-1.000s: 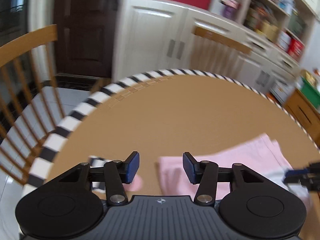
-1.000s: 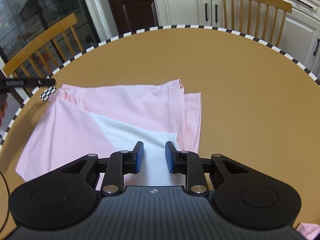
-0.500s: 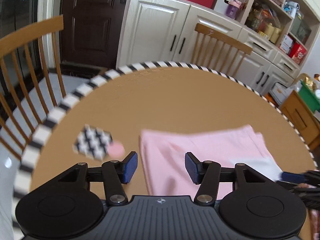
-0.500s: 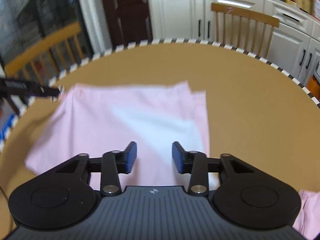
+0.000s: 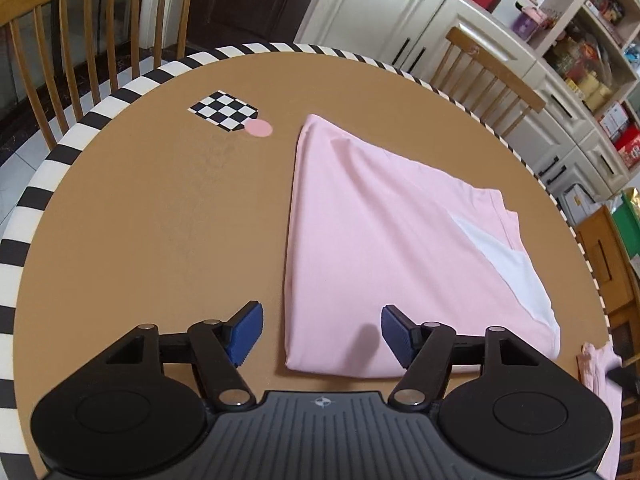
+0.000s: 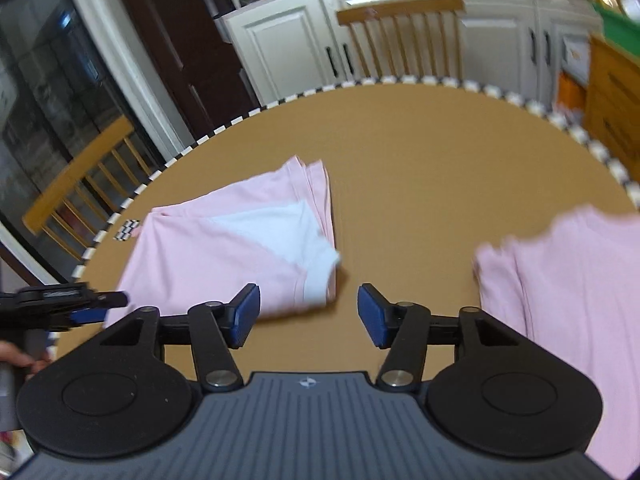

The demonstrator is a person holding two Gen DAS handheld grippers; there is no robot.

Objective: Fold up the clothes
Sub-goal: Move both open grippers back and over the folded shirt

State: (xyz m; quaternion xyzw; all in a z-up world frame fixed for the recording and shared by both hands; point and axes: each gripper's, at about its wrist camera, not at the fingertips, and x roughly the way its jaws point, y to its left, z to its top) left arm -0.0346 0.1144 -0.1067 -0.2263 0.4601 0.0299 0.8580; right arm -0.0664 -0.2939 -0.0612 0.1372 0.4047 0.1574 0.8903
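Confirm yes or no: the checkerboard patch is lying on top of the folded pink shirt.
No. The checkerboard patch lies on the bare table, apart from the folded pink shirt.

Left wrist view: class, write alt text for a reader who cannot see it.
A folded pink shirt with a white panel lies on a round brown table; the left gripper hovers over its near edge, jaws closing, holding nothing. A checkered marker lies beyond; chairs and white cabinets stand behind.
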